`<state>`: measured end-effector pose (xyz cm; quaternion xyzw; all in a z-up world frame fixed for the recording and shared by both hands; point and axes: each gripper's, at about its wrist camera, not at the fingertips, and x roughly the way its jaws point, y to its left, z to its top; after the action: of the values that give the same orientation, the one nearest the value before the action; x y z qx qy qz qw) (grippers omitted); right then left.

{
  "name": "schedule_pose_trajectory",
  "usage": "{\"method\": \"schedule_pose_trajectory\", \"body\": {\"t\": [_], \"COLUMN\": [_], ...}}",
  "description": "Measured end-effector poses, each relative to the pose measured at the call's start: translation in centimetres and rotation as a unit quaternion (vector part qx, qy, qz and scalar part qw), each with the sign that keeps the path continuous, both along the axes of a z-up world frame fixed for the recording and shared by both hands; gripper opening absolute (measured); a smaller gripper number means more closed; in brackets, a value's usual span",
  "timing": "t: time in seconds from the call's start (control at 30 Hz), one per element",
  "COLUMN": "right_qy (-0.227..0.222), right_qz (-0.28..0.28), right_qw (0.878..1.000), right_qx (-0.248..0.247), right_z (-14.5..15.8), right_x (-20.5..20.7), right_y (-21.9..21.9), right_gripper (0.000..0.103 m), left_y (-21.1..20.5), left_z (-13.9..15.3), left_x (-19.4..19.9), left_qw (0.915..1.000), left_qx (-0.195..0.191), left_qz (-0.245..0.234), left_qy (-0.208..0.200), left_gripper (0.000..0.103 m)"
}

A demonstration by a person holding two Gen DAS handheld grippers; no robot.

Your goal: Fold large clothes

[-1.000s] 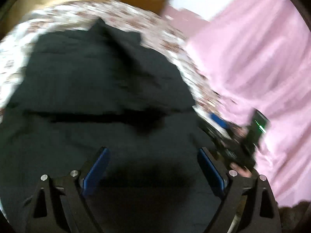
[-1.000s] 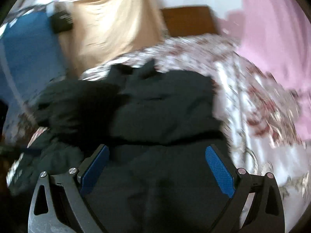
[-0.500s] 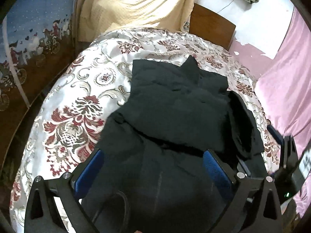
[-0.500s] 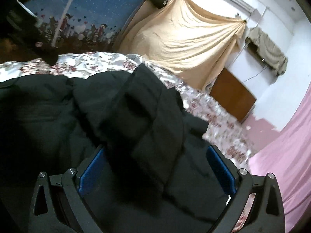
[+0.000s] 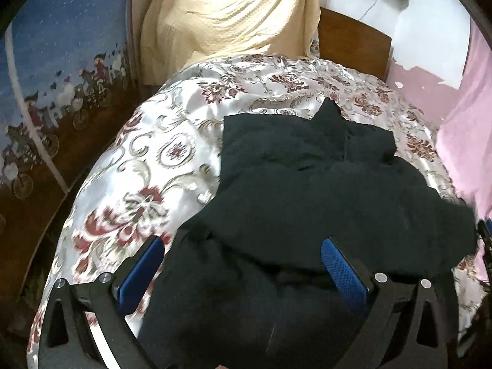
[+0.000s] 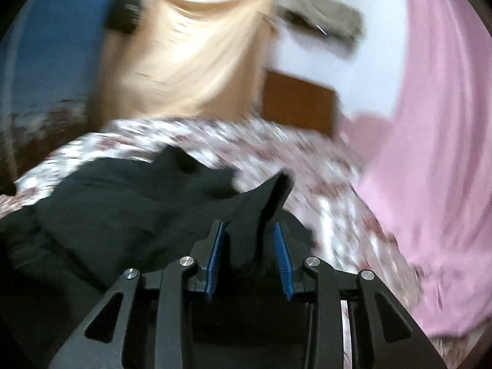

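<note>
On the floral bedspread (image 5: pixel 147 160) the black garment (image 5: pixel 307 190) lies partly folded, the right gripper (image 6: pixel 249 246) pinching a flap, the left gripper (image 5: pixel 243 264) spread wide, further folds apparently remaining

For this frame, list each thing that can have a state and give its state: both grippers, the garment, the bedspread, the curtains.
left gripper: open, holding nothing, above the garment.
right gripper: shut on a bunched fold of the garment.
black garment: partly folded, rumpled, lying on the bed.
floral bedspread: spread over the bed, garment lying on it.
yellow curtain: hanging, draped in folds.
pink curtain: hanging; blurred.
</note>
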<state>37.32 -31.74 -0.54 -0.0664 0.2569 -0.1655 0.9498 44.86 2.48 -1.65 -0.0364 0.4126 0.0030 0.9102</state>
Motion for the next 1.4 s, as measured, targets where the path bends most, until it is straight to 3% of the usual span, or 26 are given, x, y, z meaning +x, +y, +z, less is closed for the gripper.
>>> {"method": "schedule_pose_trajectory", "body": {"t": [0.07, 0.13, 0.17, 0.2, 0.27, 0.4, 0.47, 0.57, 0.63, 0.83, 1.4], "right_qy": [0.027, 0.025, 0.017, 0.010, 0.002, 0.037, 0.076, 0.126, 0.117, 0.115, 0.111], "right_qz": [-0.068, -0.077, -0.064, -0.042, 0.026, 0.099, 0.100, 0.094, 0.094, 0.093, 0.088], "right_qw": [0.997, 0.996, 0.996, 0.996, 0.994, 0.987, 0.987, 0.976, 0.972, 0.972, 0.970], "right_qx": [0.004, 0.038, 0.060, 0.076, 0.107, 0.124, 0.104, 0.150, 0.183, 0.183, 0.199], "right_z": [-1.1, -1.2, -1.2, -1.2, -2.0, -4.7, -7.1, -9.9, -10.8, -12.1, -11.6], "right_x": [0.3, -0.1, -0.3, -0.3, 0.2, 2.7, 4.6, 6.6, 6.5, 7.4, 7.0], "right_y": [-2.8, -4.3, -4.5, -4.3, -3.3, -0.8, 0.1, -0.9, -1.9, -1.4, -2.0], "right_gripper": [0.034, 0.038, 0.045, 0.062, 0.076, 0.076, 0.076, 0.077, 0.078, 0.082, 0.094], "left_y": [-1.2, -2.1, -2.4, -2.8, -3.6, -5.6, -6.5, -6.7, -6.3, -5.1, -5.0], "left_z": [-0.6, -1.1, -1.3, -1.7, -2.4, -4.4, -6.0, -7.7, -8.2, -9.2, -9.3], "left_x": [1.7, 3.1, 3.6, 4.4, 5.2, 6.1, 6.2, 5.7, 5.6, 6.1, 6.1], "left_qw": [0.9998, 0.9996, 0.9996, 0.9995, 0.9992, 0.9976, 0.9965, 0.9967, 0.9974, 0.9974, 0.9969], "left_qx": [0.017, 0.025, 0.026, 0.027, 0.027, 0.040, 0.057, 0.049, 0.031, -0.025, -0.038], "left_qz": [-0.003, -0.010, -0.013, -0.018, -0.028, -0.056, -0.061, -0.063, -0.062, -0.065, -0.065], "left_qy": [0.002, 0.003, 0.002, 0.000, -0.004, 0.001, 0.002, -0.015, -0.023, -0.021, -0.023], "left_gripper": [0.103, 0.103, 0.103, 0.103, 0.103, 0.103, 0.103, 0.103, 0.103, 0.103, 0.103]}}
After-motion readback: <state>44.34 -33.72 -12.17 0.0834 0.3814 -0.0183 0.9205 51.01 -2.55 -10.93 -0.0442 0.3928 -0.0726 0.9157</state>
